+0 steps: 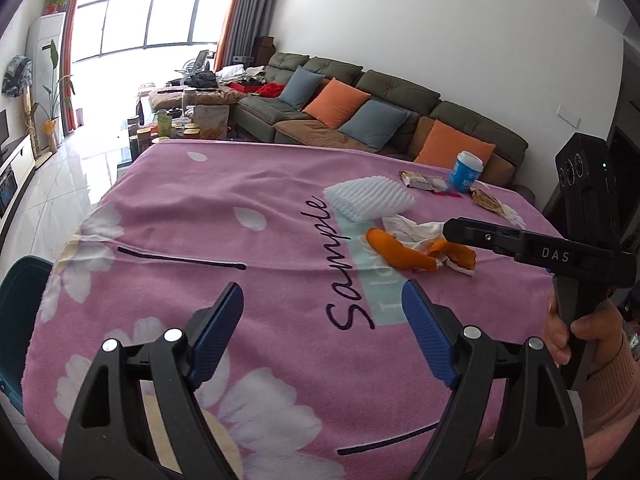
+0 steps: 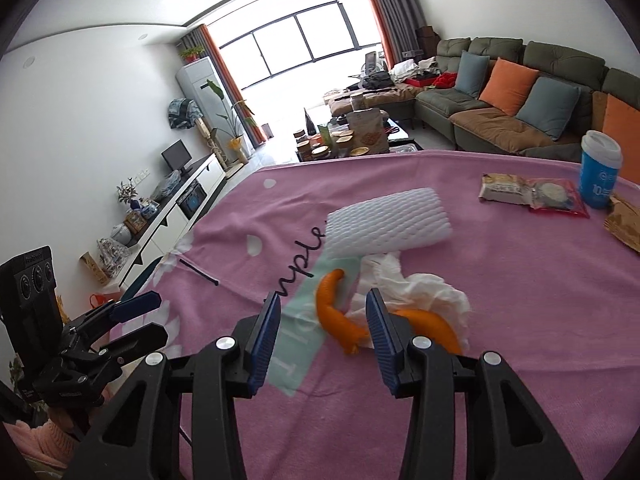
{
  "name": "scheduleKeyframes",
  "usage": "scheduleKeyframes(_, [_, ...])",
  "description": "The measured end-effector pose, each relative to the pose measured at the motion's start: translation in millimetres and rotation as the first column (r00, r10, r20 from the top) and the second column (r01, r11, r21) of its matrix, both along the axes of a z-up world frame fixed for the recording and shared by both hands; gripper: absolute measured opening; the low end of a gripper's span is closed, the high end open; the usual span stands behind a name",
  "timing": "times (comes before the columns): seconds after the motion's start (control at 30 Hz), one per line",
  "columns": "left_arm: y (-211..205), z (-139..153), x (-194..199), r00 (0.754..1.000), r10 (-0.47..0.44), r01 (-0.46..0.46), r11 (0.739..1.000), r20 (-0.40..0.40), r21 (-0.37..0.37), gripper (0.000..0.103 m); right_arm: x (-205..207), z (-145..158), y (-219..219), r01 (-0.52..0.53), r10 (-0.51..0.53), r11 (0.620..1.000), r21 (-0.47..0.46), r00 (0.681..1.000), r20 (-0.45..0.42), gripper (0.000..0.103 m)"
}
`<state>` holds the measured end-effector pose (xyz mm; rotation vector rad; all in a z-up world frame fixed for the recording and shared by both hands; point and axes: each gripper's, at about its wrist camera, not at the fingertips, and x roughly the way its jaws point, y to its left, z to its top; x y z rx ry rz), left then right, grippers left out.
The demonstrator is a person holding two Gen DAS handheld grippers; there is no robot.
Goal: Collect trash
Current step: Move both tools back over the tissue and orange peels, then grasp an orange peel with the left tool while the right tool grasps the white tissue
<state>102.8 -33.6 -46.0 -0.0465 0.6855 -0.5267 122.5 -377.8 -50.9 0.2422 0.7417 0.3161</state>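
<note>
Trash lies on a table under a pink flowered cloth point(image 1: 208, 208). Orange peels point(image 2: 334, 314) rest on a crumpled white tissue point(image 2: 432, 292), with a white foam fruit net point(image 2: 390, 220) just behind them. Farther back are flat snack wrappers point(image 2: 520, 192), a blue cup with a white lid point(image 2: 600, 168) and a brown wrapper point(image 2: 624, 220). My right gripper point(image 2: 323, 300) is open just short of the peels, one peel showing in the gap between its blue pads, which do not press on it. My left gripper point(image 1: 322, 292) is open over bare cloth, left of the peels point(image 1: 404, 254).
A dark teal bin point(image 1: 20, 300) stands off the table's left edge. A hand in a pink sleeve point(image 1: 612, 376) holds the right gripper point(image 1: 450, 232). A green sofa point(image 1: 360, 96) with cushions, a cluttered coffee table point(image 2: 352, 136) and a TV cabinet point(image 2: 176, 208) stand beyond.
</note>
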Motion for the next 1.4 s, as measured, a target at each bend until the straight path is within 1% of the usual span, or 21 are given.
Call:
scheduleKeyframes(0.13, [-30, -3, 9, 0.998, -0.058, 0.058, 0.998, -0.018, 0.013, 0.077, -5, -9, -27, 0.059, -0.059, 0.998, 0.000, 0.998, -0.015, 0.042])
scheduleKeyframes(0.27, [-57, -8, 24, 0.994, -0.095, 0.096, 0.995, -0.053, 0.026, 0.073, -4, -19, -38, 0.081, -0.081, 0.997, 0.003, 0.996, -0.037, 0.042])
scheduleKeyframes(0.4, [-75, -11, 43, 0.988, -0.123, 0.124, 0.992, -0.093, 0.006, 0.064, -6, -28, -47, 0.079, -0.079, 0.997, 0.011, 0.995, -0.055, 0.042])
scheduleKeyframes(0.53, [-93, -16, 61, 0.981, -0.139, 0.141, 0.990, -0.133, 0.006, 0.058, -6, -34, -49, 0.073, -0.072, 0.997, 0.016, 0.995, -0.071, 0.042])
scheduleKeyframes(0.6, [-101, -20, 70, 0.974, -0.148, 0.150, 0.989, -0.169, -0.002, 0.050, -6, -36, -51, 0.069, -0.067, 0.997, 0.025, 0.995, -0.079, 0.041])
scheduleKeyframes(0.63, [-104, -23, 75, 0.969, -0.156, 0.157, 0.988, -0.190, -0.011, 0.049, -6, -37, -51, 0.067, -0.064, 0.997, 0.026, 0.994, -0.084, 0.041])
scheduleKeyframes(0.67, [-109, -25, 78, 0.965, -0.162, 0.162, 0.987, -0.205, -0.013, 0.047, -5, -37, -51, 0.064, -0.062, 0.998, 0.024, 0.994, -0.089, 0.036])
scheduleKeyframes(0.7, [-113, -28, 81, 0.963, -0.160, 0.162, 0.987, -0.217, -0.010, 0.043, -4, -38, -50, 0.059, -0.056, 0.998, 0.023, 0.994, -0.093, 0.027])
scheduleKeyframes(0.73, [-116, -32, 84, 0.959, -0.162, 0.165, 0.986, -0.232, -0.007, 0.041, -5, -38, -49, 0.051, -0.049, 0.999, 0.018, 0.994, -0.094, 0.023])
scheduleKeyframes(0.77, [-120, -35, 87, 0.954, -0.168, 0.172, 0.985, -0.248, -0.008, 0.036, -5, -37, -48, 0.046, -0.044, 0.999, 0.014, 0.995, -0.093, 0.017])
scheduleKeyframes(0.8, [-122, -39, 89, 0.951, -0.166, 0.170, 0.985, -0.261, -0.009, 0.037, -6, -37, -48, 0.042, -0.041, 0.999, 0.010, 0.995, -0.091, 0.015])
scheduleKeyframes(0.87, [-124, -42, 93, 0.947, -0.168, 0.167, 0.986, -0.273, -0.025, 0.036, -9, -36, -47, 0.032, -0.031, 0.999, 0.009, 0.996, -0.085, 0.013])
scheduleKeyframes(0.93, [-123, -44, 96, 0.947, -0.168, 0.164, 0.986, -0.275, -0.038, 0.033, -12, -34, -46, 0.016, -0.015, 1.000, 0.015, 0.996, -0.083, 0.011])
scheduleKeyframes(0.97, [-122, -44, 96, 0.946, -0.172, 0.166, 0.985, -0.275, -0.044, 0.027, -13, -34, -46, 0.005, -0.003, 1.000, 0.021, 0.997, -0.083, 0.009])
scheduleKeyframes(1.07, [-120, -42, 97, 0.947, -0.175, 0.167, 0.984, -0.268, -0.056, 0.013, -18, -32, -44, -0.026, 0.028, 0.999, 0.035, 0.996, -0.082, 0.009])
scheduleKeyframes(1.1, [-120, -41, 97, 0.948, -0.176, 0.167, 0.984, -0.264, -0.054, 0.010, -20, -32, -42, -0.036, 0.038, 0.999, 0.034, 0.996, -0.082, 0.009])
scheduleKeyframes(1.23, [-114, -37, 96, 0.953, -0.162, 0.155, 0.987, -0.255, -0.050, 0.009, -27, -30, -34, -0.092, 0.095, 0.995, 0.039, 0.992, -0.088, 0.009])
scheduleKeyframes(1.27, [-113, -36, 97, 0.956, -0.156, 0.151, 0.988, -0.250, -0.041, 0.011, -28, -30, -31, -0.109, 0.112, 0.993, 0.038, 0.989, -0.093, 0.009])
scheduleKeyframes(1.3, [-113, -35, 97, 0.957, -0.154, 0.150, 0.988, -0.245, -0.036, 0.023, -30, -29, -29, -0.126, 0.129, 0.991, 0.037, 0.987, -0.098, 0.009])
scheduleKeyframes(1.37, [-112, -31, 97, 0.962, -0.147, 0.144, 0.989, -0.228, -0.028, 0.033, -33, -28, -26, -0.148, 0.150, 0.988, 0.035, 0.984, -0.099, 0.010])
scheduleKeyframes(1.4, [-113, -30, 96, 0.964, -0.146, 0.145, 0.989, -0.223, -0.019, 0.033, -34, -28, -26, -0.153, 0.155, 0.988, 0.036, 0.983, -0.102, 0.012])
